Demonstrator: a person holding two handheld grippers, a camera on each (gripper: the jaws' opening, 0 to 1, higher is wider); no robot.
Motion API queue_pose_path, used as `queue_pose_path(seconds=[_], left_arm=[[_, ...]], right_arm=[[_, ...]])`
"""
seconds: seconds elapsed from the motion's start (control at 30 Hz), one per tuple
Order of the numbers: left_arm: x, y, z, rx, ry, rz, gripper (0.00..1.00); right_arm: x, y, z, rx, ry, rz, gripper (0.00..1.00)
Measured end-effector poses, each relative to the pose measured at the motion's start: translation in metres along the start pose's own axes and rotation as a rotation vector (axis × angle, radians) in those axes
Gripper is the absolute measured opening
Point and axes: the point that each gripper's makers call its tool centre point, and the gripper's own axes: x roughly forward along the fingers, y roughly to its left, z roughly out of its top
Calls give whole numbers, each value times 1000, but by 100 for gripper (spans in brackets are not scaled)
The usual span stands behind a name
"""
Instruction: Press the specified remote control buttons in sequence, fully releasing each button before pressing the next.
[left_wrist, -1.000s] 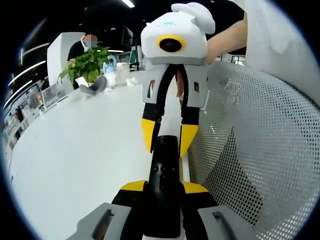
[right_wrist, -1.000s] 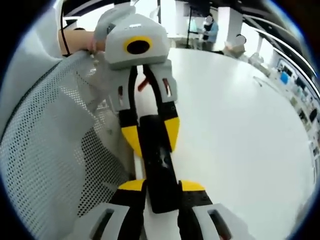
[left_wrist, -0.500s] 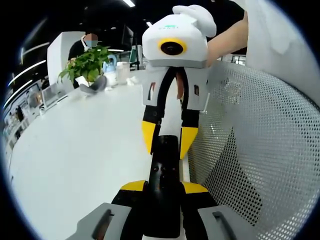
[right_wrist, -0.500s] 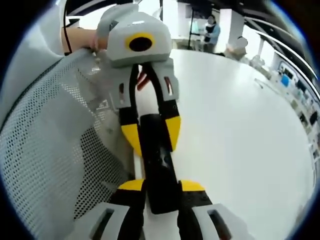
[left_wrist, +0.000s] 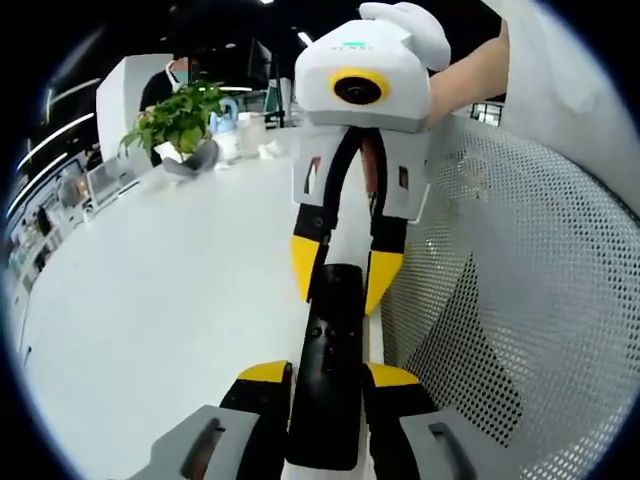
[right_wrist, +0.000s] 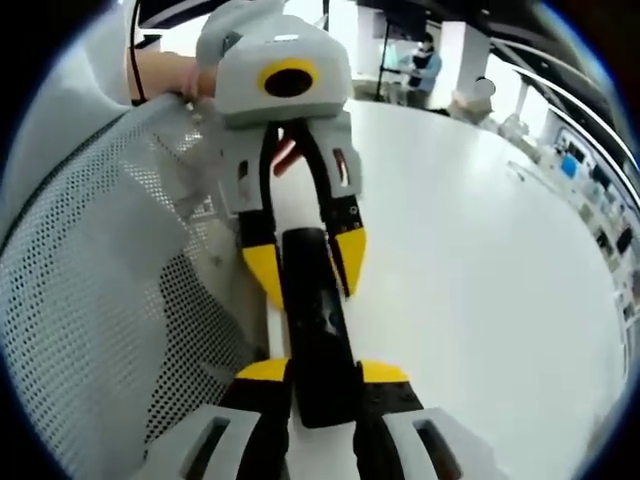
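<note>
Above white table (left_wrist: 150, 300), both tongs pinch black remote (left_wrist: 330, 370) ends: left tongs (left_wrist: 327, 385), right tongs (right_wrist: 315, 385).

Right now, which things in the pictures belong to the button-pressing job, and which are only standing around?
Belong to the job:
- remote control, clamped at both ends
- left gripper
- right gripper

Only standing around:
- mesh chair back
- potted plant
- white table
</note>
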Motion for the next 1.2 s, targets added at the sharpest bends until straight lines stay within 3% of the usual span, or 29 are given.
queue_pose_path(seconds=[0.13,0.37,0.67,0.97,1.13,1.2], left_arm=[[-5,6,12,-59,-62,25,35],[-18,18,18,-112,-97,75,45],[-55,34,38,-202,-216,188,57],[-104,48,72,-223,-416,358,78],[-119,47,78,-182,-455,435,89],[-125,50,79,-126,-466,507,97]], right_arm=[[0,-1,0,6,-4,-5,21],[0,-3,0,28,2,-18,20],[0,-4,0,34,-5,-12,20],[0,-4,0,42,-8,4,20],[0,-4,1,48,-10,14,20],[0,-4,1,47,-9,18,20]])
